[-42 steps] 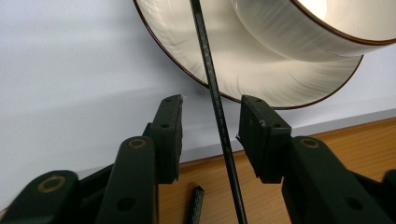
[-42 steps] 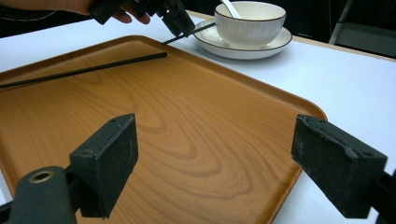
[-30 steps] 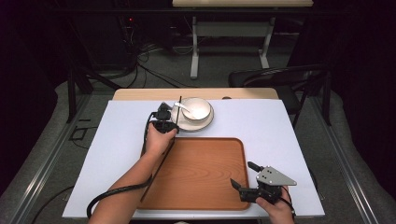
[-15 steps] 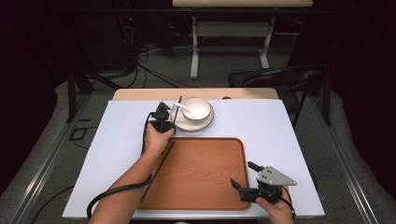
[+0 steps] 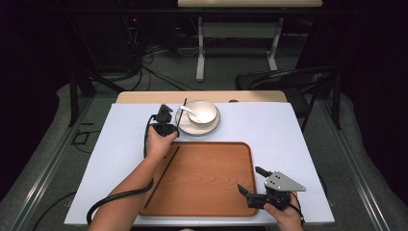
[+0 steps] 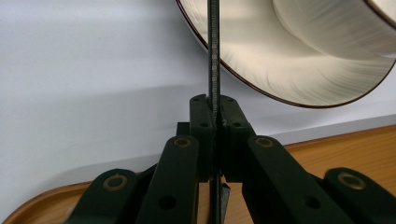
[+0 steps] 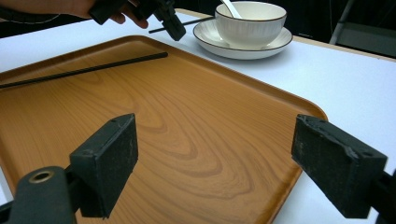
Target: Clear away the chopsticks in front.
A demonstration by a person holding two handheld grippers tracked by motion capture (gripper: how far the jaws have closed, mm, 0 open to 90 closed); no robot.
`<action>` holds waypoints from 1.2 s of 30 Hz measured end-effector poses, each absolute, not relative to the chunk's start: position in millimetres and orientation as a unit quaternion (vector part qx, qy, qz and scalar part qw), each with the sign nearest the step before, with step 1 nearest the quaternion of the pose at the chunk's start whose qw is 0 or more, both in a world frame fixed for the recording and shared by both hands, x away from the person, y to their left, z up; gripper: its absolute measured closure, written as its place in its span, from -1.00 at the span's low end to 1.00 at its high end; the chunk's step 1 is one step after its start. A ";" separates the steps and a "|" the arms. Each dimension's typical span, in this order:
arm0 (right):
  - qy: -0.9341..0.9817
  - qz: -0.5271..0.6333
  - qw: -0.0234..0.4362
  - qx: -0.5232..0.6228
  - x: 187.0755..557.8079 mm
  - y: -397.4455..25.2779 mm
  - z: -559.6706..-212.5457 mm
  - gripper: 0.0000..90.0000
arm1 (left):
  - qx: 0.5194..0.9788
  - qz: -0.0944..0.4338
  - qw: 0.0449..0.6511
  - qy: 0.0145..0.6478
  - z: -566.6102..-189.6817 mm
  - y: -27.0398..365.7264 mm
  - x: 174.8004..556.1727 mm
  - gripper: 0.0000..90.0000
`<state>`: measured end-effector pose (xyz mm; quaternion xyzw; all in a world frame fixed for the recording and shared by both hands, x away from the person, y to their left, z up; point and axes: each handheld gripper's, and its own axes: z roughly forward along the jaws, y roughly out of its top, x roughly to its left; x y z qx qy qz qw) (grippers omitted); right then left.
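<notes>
Rectangular wooden tray (image 5: 207, 183), frame centre: one thin black chopstick (image 5: 161, 176) inside. White ceramic bowl (image 5: 202, 111) on white plate (image 5: 184, 126), above: white spoon (image 5: 190, 111). Left gripper (image 5: 164, 118) clenches second black chopstick (image 5: 181, 113) beside plate. Right gripper (image 5: 250, 182), lower right: jaws spread, empty.

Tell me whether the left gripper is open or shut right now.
Shut. In the left gripper view, the left gripper has its jaws pressed together on a thin black chopstick that runs up between them, beside the white plate.
</notes>
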<state>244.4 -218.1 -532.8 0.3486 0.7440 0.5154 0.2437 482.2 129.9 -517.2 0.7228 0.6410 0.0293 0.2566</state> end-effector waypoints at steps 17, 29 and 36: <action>0.744 0.514 0.245 0.350 244.5 -218.0 -532.8 -0.68 | 0.722 0.039 0.282 0.631 -493.9 156.5 462.0 0.91; 0.745 0.512 0.245 0.349 244.2 -217.4 -532.8 -0.68 | 0.730 0.047 0.296 0.614 -476.5 178.7 432.8 0.91; 0.745 0.512 0.245 0.351 244.2 -217.6 -532.9 -0.68 | 0.730 0.050 0.307 0.608 -469.3 197.3 409.8 0.91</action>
